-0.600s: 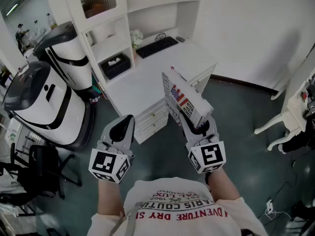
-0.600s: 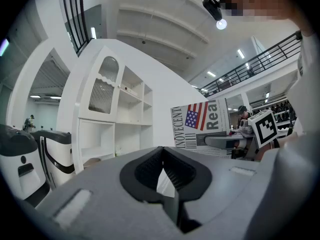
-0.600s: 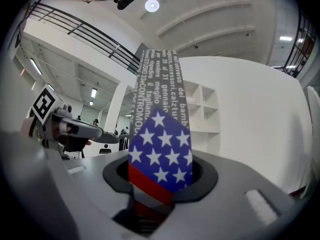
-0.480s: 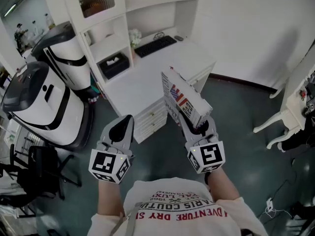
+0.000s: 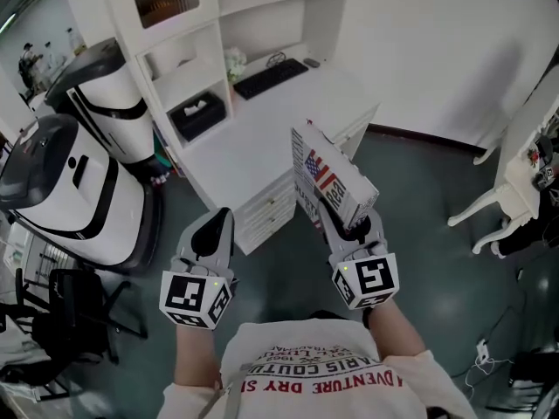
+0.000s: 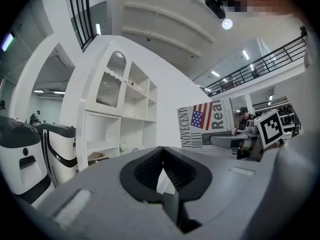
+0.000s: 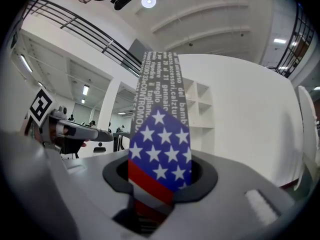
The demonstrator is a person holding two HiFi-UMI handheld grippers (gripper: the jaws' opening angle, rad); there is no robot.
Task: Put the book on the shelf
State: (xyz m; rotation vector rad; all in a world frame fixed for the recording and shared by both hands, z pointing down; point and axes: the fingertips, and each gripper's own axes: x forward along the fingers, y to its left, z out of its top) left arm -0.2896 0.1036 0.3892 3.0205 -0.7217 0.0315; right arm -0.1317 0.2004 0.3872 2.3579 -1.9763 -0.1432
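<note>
I hold the book (image 5: pixel 332 182) pinched at its lower edge in my right tongs (image 5: pixel 348 227), in the air by the white tabletop (image 5: pixel 253 142) corner. Dark floor (image 5: pixel 419 216) below. Left tongs (image 5: pixel 212 234) pressed together, empty. White shelf (image 5: pixel 188 77) stands behind.

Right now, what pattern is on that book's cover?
The book shows white stars on blue with red stripes; clearest in the right gripper view.
</note>
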